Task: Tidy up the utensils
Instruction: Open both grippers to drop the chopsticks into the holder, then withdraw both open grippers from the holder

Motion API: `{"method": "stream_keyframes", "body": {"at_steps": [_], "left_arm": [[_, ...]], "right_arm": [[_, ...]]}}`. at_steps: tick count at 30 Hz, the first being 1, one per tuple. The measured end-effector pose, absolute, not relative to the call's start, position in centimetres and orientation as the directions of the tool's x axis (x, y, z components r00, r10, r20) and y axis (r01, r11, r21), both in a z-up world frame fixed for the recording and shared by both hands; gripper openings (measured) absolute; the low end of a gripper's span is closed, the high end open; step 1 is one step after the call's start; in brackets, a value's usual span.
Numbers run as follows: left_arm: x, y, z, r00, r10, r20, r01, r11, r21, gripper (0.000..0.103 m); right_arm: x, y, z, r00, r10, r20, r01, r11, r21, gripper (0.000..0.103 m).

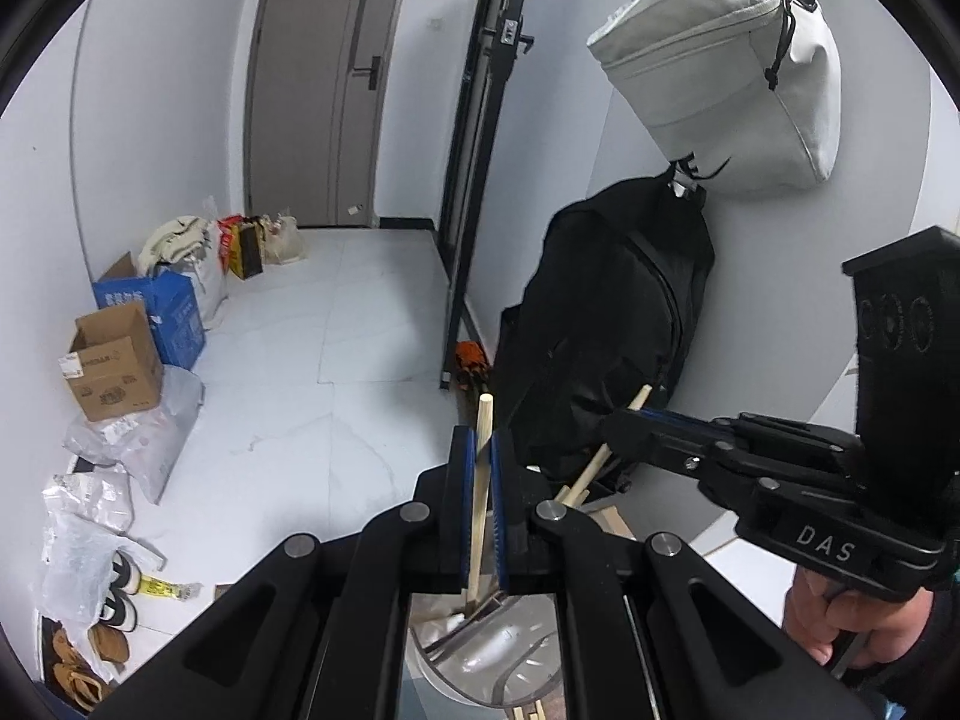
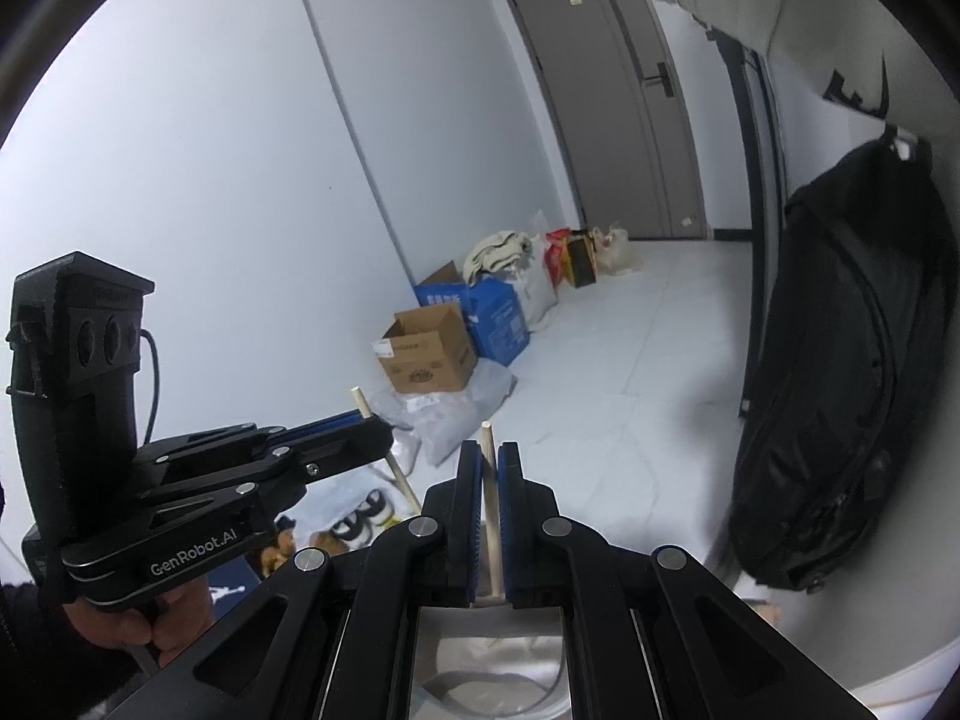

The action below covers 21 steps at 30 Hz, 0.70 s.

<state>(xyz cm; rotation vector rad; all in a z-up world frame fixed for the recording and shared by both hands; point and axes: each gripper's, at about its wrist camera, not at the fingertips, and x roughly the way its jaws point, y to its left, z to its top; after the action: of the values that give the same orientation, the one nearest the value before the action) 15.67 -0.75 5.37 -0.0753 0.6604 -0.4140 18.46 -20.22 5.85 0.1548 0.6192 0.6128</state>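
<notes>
While both grippers tilt downward side by side, each is clamped on one thin wooden stick. Left gripper (image 1: 478,444): blue pads closed tight on a stick (image 1: 482,480) that runs steeply up between them, its top end poking just past the fingertips, its lower end dropping into a clear container (image 1: 480,654) directly beneath the jaws. Right gripper (image 2: 490,456): same posture, pads pinched on a second stick (image 2: 491,498), upright, tip standing just above the fingertips; a pale vessel (image 2: 480,672) sits below it, contents unclear. Each tool shows in the other's camera, close alongside, held from underneath by a hand (image 2: 129,624) wrapped round the handle. Just beyond the left gripper's tips, a black backpack (image 1: 606,324) leans on the wall. Farther off, cardboard box (image 2: 429,351), blue box (image 2: 495,315), then a grey door (image 1: 312,84) at the far end.
</notes>
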Motion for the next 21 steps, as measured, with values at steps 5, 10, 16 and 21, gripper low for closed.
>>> {"method": "stream_keyframes", "body": {"at_steps": [5,10,16,21], "left_arm": [[16.2,-1.0,4.7,0.675,-0.398,-0.622,0.355,0.913,-0.200,0.007],[15.6,-0.9,4.6,0.682,-0.388,-0.620,0.347,0.918,-0.193,0.033],[15.4,0.0,4.7,0.691,-0.368,-0.622,0.299,0.929,-0.217,0.035],[14.2,0.1,5.0,0.716,-0.314,-0.623,0.259,0.949,-0.180,0.040]], "right_arm": [[19.2,-20.9,4.3,0.594,0.623,-0.509,-0.468,0.782,0.411,0.007],[19.5,-22.1,3.2,0.574,0.645,-0.505,-0.435,0.762,0.479,0.012],[18.1,-22.8,3.4,0.602,0.639,-0.478,-0.437,0.765,0.473,0.032],[16.9,-23.8,4.0,0.629,0.631,-0.454,-0.429,0.769,0.474,0.037]]}}
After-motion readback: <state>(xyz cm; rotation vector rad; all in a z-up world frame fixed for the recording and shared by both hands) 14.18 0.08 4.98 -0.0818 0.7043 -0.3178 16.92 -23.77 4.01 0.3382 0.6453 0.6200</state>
